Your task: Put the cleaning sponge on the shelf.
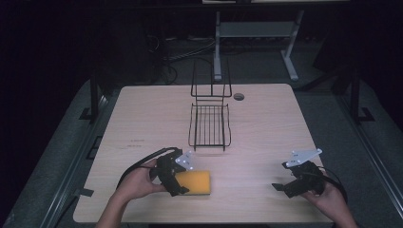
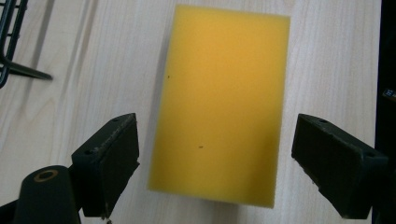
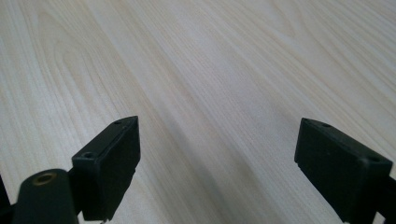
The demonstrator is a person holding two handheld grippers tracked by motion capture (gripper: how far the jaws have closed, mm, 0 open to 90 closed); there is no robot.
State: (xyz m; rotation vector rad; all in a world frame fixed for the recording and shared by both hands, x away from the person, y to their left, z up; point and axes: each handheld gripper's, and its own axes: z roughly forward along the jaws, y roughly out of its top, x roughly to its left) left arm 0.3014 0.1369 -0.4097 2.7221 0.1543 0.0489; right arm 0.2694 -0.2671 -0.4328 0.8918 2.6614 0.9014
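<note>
Light wood counter (image 1: 266,123), cable hole (image 1: 239,97) near far edge. Dark room, grey carpet floor (image 1: 62,142). White desk frame (image 1: 256,33) behind, loose cables (image 1: 180,50) on floor beside it

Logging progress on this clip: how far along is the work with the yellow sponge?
Early. Nothing looks done yet: the yellow sponge lies flat on the table, and the wire rack holds nothing. In hand: the left tongs are open around the sponge's near end, not yet closed. The right tongs are open over bare wood. Left: gripping, lifting, probably moving it to the rack.
</note>
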